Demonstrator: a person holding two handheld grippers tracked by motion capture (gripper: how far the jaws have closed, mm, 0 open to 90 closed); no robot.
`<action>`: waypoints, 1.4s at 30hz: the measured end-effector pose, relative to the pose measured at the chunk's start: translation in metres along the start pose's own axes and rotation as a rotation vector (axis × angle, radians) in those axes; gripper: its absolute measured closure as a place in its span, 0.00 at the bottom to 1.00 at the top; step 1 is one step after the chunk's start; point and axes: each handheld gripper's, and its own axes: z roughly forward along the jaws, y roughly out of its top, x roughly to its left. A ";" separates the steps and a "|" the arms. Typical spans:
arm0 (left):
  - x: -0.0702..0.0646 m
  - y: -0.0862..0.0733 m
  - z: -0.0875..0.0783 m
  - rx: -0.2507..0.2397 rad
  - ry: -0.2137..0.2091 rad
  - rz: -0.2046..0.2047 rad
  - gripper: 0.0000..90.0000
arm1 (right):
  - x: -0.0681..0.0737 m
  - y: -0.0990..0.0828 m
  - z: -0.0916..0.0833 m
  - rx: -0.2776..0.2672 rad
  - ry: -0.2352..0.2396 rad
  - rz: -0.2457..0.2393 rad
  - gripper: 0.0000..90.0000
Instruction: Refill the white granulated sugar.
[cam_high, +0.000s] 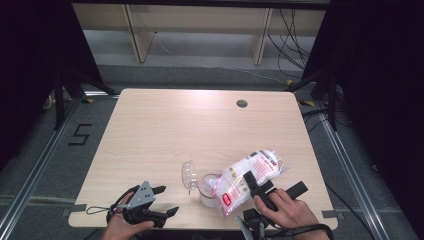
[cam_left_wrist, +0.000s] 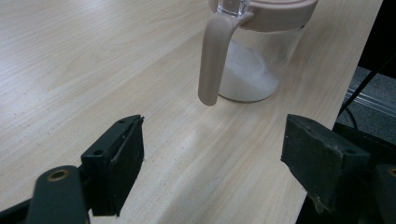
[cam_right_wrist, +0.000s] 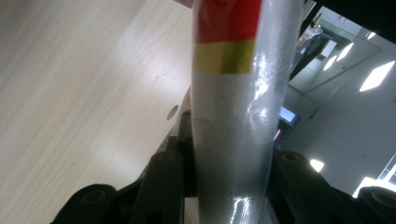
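Right gripper (cam_high: 251, 184) jaws clamp bag (cam_high: 250, 177); left gripper (cam_high: 162, 201) agape.

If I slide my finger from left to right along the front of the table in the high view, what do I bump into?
left gripper, open → clear flipped-up lid → jar with white powder in it → white bag tipped over the jar, pinched by the right gripper

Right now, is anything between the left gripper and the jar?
Nothing visible is. The left gripper has its jaws open over bare table, and the jar stands straight ahead, its handle hanging toward the jaws. The right gripper holds the bag tilted at the jar's far side.
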 end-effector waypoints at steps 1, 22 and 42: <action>0.000 0.000 0.000 0.001 -0.002 -0.002 0.23 | 0.001 0.000 0.000 0.004 0.005 0.014 0.82; 0.000 0.000 0.000 -0.001 0.000 -0.006 0.23 | 0.000 -0.001 -0.003 0.044 0.010 -0.015 0.82; 0.000 0.000 0.000 -0.002 0.001 -0.007 0.23 | 0.002 -0.003 -0.002 0.038 0.013 -0.002 0.82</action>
